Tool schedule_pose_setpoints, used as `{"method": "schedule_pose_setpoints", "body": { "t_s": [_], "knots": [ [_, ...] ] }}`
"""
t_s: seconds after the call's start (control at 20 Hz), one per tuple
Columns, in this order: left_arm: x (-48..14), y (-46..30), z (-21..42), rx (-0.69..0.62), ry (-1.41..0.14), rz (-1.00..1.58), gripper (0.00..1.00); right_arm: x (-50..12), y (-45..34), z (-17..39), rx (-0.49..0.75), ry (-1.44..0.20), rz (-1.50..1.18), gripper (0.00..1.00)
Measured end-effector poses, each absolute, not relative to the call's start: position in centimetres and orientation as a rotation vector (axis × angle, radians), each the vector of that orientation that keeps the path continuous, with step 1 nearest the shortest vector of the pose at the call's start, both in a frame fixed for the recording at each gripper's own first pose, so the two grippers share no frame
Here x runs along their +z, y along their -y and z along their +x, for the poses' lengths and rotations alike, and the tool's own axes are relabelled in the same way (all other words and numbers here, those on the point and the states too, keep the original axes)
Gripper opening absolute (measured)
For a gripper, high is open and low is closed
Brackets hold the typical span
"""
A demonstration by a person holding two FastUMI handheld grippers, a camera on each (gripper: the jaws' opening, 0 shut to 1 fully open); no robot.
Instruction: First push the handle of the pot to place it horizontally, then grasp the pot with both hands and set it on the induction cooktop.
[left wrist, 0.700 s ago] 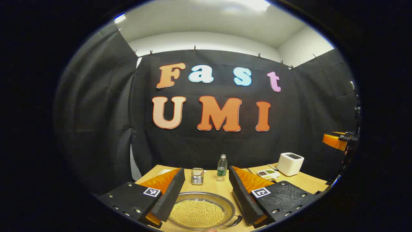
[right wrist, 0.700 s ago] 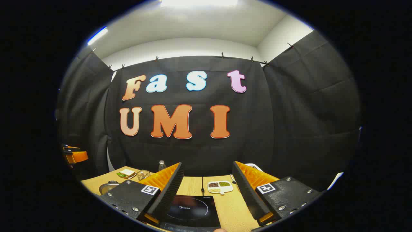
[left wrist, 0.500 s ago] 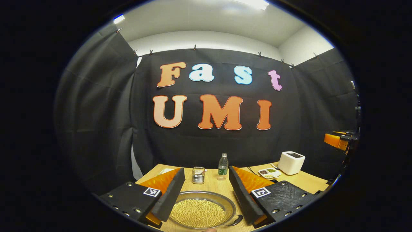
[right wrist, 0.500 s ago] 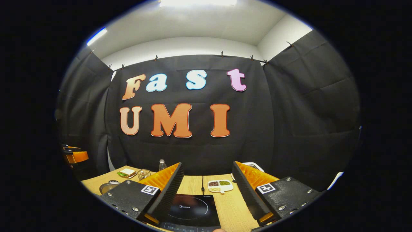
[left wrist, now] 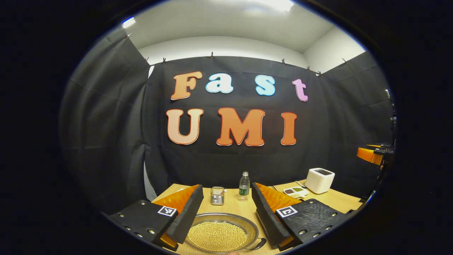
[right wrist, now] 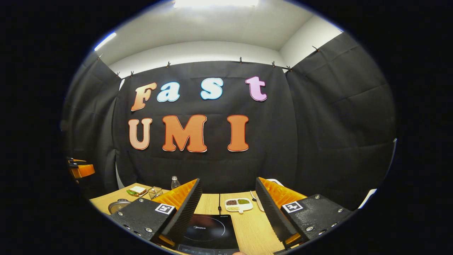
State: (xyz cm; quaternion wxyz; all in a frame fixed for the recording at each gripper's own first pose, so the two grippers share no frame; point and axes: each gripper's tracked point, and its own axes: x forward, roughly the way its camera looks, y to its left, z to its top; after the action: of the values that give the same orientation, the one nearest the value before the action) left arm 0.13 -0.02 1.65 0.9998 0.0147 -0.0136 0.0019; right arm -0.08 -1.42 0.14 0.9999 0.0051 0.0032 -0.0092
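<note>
While both grippers hang above the table (left wrist: 233, 203) with nothing in them, we judge the task has barely begun. Our left gripper (left wrist: 226, 212) has its fingers spread wide, and the pot (left wrist: 221, 235), a shallow metal pan heaped with yellow beans, sits on the table right between and below them. Its dark handle (left wrist: 259, 243) pokes out toward the lower right at a slant, so it likely wants a push before any lift. Our right gripper (right wrist: 228, 212) is equally open and hovers over the black cooktop (right wrist: 208, 235), which lies flat and bare beside the pot's spot, probably so that hand is ready at the goal. Farther back stand a water bottle (left wrist: 244, 185), a wire basket (left wrist: 217, 195), a white box-shaped appliance (left wrist: 319, 180) and a snack tray (right wrist: 239, 204), well apart from the pot.
</note>
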Motion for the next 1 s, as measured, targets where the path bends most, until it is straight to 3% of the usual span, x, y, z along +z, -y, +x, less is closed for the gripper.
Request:
{"method": "schedule_pose_setpoints", "body": {
  "t_s": [0.15, 0.4, 0.5, 0.6, 0.65, 0.7, 0.85, 0.9, 1.0],
  "knots": [
    [1.9, 0.1, 0.3, 0.003, 0.023, 0.031, 0.87, 0.2, 1.3, -0.1, -0.015, -0.008, 0.009, 0.99],
    [2.9, 0.1, 0.2, -0.048, 0.057, -0.030, 0.89, 0.2, 1.4, 0.1, -0.014, -0.007, -0.001, 0.95],
    [3.2, -0.1, -0.1, -0.057, 0.073, -0.027, 0.75, 0.0, 1.5, 0.2, -0.018, -0.014, 0.002, 0.99],
    [3.2, -0.5, -0.2, -0.055, 0.073, -0.031, 0.74, -0.2, 1.6, 0.2, -0.018, -0.021, 0.011, 0.99],
    [3.0, -0.7, -0.1, -0.048, 0.064, -0.042, 0.48, -0.2, 1.6, 0.2, -0.018, -0.023, 0.016, 0.95],
    [2.9, -0.8, 0.1, -0.049, 0.058, -0.058, 0.45, -0.2, 1.7, 0.2, -0.018, -0.023, 0.019, 0.95],
    [1.8, -1.7, 0.1, -0.033, 0.021, -0.076, 0.07, -0.2, 1.9, 0.2, -0.022, -0.019, 0.019, 0.95],
    [1.3, -1.5, -0.1, -0.041, 0.011, -0.069, 0.02, -0.1, 2.0, 0.2, -0.025, -0.019, 0.017, 0.95],
    [0.4, -0.8, -0.4, -0.068, -0.011, -0.053, 0.02, -0.2, 2.1, 0.2, -0.027, -0.021, 0.017, 0.95]
  ]
}}
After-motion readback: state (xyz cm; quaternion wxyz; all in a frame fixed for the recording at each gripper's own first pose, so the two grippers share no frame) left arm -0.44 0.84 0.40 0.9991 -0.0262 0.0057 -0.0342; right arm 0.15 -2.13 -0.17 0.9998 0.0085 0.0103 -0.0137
